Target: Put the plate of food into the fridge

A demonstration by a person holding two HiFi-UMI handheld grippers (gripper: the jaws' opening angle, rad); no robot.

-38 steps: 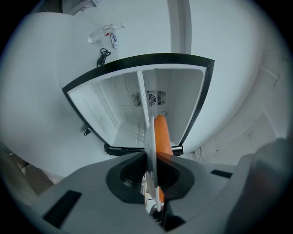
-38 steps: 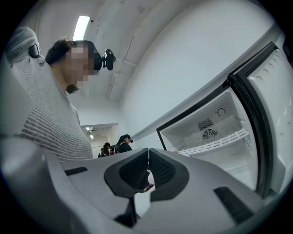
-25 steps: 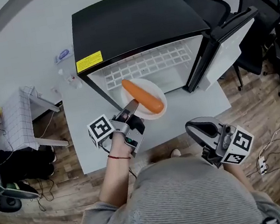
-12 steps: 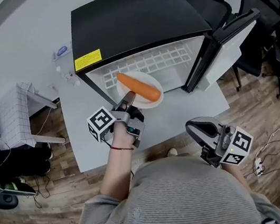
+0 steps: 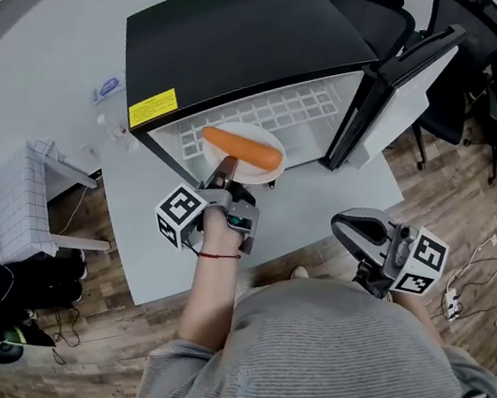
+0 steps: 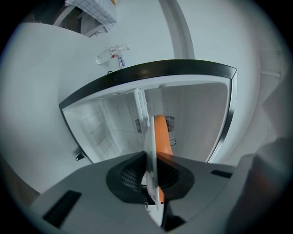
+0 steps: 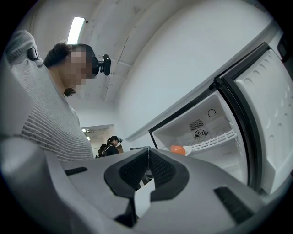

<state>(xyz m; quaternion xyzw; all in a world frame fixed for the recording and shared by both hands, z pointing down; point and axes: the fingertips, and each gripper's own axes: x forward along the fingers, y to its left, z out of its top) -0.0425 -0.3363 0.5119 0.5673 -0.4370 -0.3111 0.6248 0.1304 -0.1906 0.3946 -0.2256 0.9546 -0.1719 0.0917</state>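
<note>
A person in a grey ribbed top stands at a white tabletop (image 5: pixel 326 203) on which a black fridge (image 5: pixel 238 33) sits, its door (image 5: pixel 401 90) swung wide to the right. The left tongs (image 5: pixel 225 171), held in the person's left hand (image 5: pixel 219 235), are clamped on the near rim of a white plate (image 5: pixel 258 174) carrying a single carrot (image 5: pixel 241 147). The plate sits at the fridge's open mouth, over the front of the white wire shelf (image 5: pixel 298 103) inside; whether it touches the shelf cannot be made out.

From the left gripper view, the plate (image 6: pixel 150 151) appears edge-on between the narrowly parted jaws of the left tongs (image 6: pixel 153 192), which press on it from both sides, with the carrot (image 6: pixel 161 135) on its right face and the white fridge interior (image 6: pixel 197 114) beyond.

The right tongs (image 5: pixel 353 225) hang low beside the person's waist, well apart from the plate. In the right gripper view, the right tongs (image 7: pixel 146 157) show their jaws closed together with nothing between them, and the open fridge (image 7: pixel 215 132) with the carrot (image 7: pixel 177 150) lies off to the right. Black office chairs (image 5: pixel 472 6) stand behind the fridge door.
</note>
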